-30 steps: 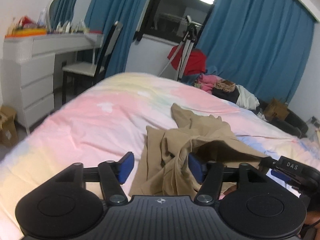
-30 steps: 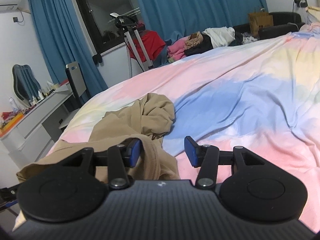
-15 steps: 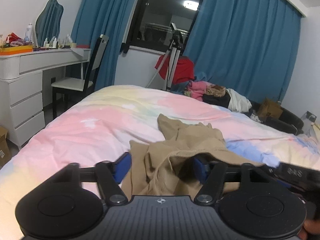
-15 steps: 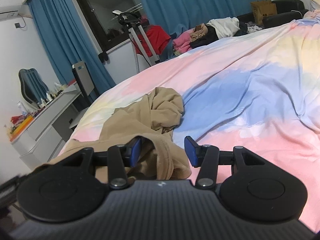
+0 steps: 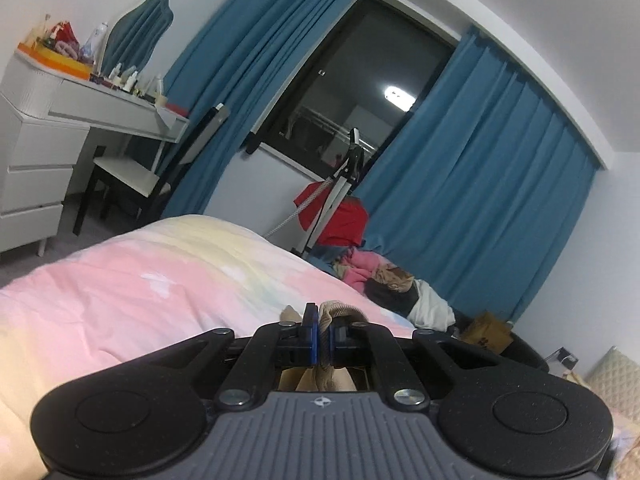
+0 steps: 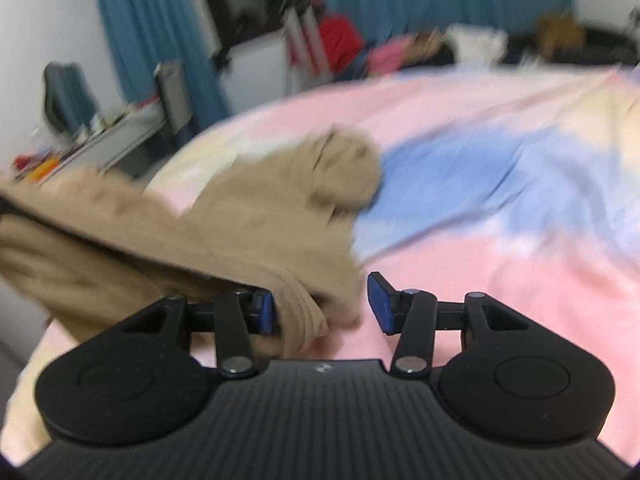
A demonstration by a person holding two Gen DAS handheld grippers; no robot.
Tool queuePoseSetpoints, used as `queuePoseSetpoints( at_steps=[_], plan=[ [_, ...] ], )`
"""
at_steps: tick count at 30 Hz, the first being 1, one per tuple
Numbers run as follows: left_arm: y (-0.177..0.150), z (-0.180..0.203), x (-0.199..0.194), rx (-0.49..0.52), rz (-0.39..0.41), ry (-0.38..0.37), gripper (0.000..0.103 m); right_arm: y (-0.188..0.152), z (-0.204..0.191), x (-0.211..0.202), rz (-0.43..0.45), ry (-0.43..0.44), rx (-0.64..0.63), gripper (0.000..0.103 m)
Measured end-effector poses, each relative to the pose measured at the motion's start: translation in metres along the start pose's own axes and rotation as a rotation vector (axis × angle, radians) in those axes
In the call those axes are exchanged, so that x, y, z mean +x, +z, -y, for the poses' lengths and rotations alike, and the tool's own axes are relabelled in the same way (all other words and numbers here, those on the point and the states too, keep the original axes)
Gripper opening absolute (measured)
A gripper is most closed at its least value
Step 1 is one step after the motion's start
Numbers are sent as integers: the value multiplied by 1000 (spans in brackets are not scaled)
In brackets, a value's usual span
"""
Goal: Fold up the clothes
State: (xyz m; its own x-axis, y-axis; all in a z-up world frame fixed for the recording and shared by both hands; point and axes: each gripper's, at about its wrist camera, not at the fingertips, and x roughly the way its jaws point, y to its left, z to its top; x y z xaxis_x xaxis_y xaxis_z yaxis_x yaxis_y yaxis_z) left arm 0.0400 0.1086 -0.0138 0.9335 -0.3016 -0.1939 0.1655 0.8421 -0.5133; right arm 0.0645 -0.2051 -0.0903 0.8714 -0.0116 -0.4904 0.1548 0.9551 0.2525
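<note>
Between the closed blue pads of the left gripper [image 5: 323,334] a ribbed hem of the tan knit garment [image 6: 256,216] is pinched, its bulk trailing away over the pastel bedspread [image 6: 500,184], while the wide-open right gripper [image 6: 322,306] is straddling the near hem, ungripped.

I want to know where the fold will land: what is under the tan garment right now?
The tan garment lies on the pastel bedspread, pink and blue around it. The left gripper pinches its hem. Whatever lies beneath the heap is covered.
</note>
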Motion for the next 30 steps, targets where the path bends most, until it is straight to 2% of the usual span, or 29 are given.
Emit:
queuePoseSetpoints(
  at_steps=[4, 6, 7, 10, 12, 13, 15, 18, 20, 22, 25, 28, 30],
  plan=[
    [1, 4, -7, 13, 36, -44, 5, 10, -6, -36, 244, -86, -75, 50],
    [5, 5, -15, -14, 84, -109, 5, 11, -8, -44, 298, -102, -112, 51],
    [7, 6, -20, -24, 107, -136, 5, 12, -9, -40, 267, -89, -124, 52],
    [13, 7, -29, -25, 157, -136, 4, 8, -6, -8, 17, 18, -140, 50],
    [14, 3, -28, -36, 142, -120, 4, -2, 1, 12, -118, 83, -85, 50],
    [13, 2, -27, -35, 135, -99, 4, -4, 0, 16, -144, 84, -79, 50],
    [12, -1, -27, -37, 126, -58, 4, -2, -8, 12, -105, 37, -128, 50],
    [11, -7, -26, -39, 110, 1, 4, 11, -4, -21, 116, -22, -94, 50],
    [10, -6, -22, -3, 65, 30, 4, 20, 6, -35, 204, -23, -36, 50],
    [6, -2, -14, 52, 6, 48, 5, 23, 16, -35, 203, -18, 3, 47],
    [-1, 3, -6, 125, -85, 73, 6, 22, 28, -21, 130, -3, 60, 41],
    [-13, 9, 3, 209, -179, 101, 14, 22, 37, -11, 69, 18, 118, 38],
    [-23, 11, 4, 263, -226, 127, 21, 23, 36, -5, 62, 28, 125, 38]
  ],
)
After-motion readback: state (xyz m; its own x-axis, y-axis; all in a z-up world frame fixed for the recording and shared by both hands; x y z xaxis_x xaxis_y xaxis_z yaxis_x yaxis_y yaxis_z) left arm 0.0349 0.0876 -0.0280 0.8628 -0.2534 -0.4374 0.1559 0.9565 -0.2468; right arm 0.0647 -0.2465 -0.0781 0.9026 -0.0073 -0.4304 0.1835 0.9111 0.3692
